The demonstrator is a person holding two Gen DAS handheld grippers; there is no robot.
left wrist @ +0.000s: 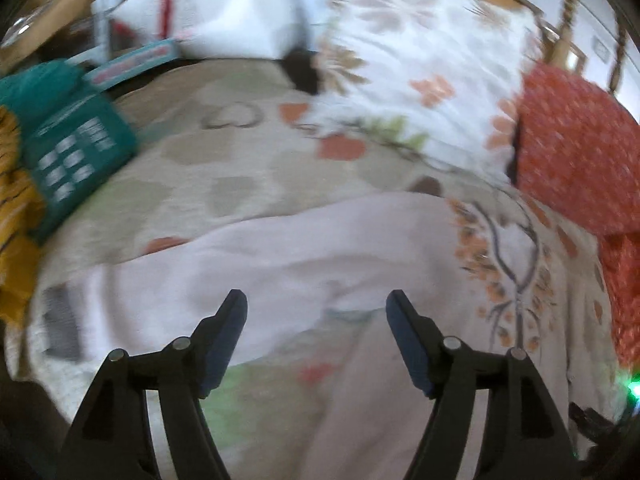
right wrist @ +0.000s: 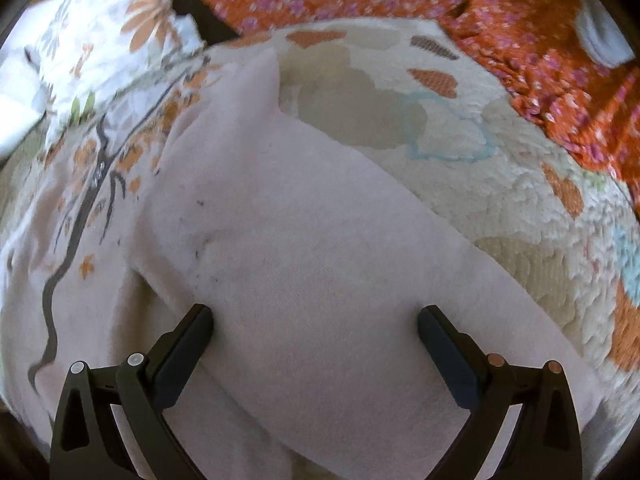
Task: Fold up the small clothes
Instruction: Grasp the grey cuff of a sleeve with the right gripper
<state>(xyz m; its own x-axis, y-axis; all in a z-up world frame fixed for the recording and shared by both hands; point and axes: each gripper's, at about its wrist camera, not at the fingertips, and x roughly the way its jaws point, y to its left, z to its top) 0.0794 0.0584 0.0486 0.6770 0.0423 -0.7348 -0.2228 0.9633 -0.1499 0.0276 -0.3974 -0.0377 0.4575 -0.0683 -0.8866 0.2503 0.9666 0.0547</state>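
Note:
A pale pink small garment with an orange and grey tree print lies spread on a patterned bedspread. My left gripper is open just above the garment's lower part, holding nothing. In the right wrist view the same garment lies with a plain pink flap folded over it, the tree print to the left. My right gripper is open with its fingers spread over the plain flap, empty.
A teal box and yellow cloth lie at the left. A white floral pillow and white bundle sit at the back. An orange floral cloth lies at the right, also in the right wrist view.

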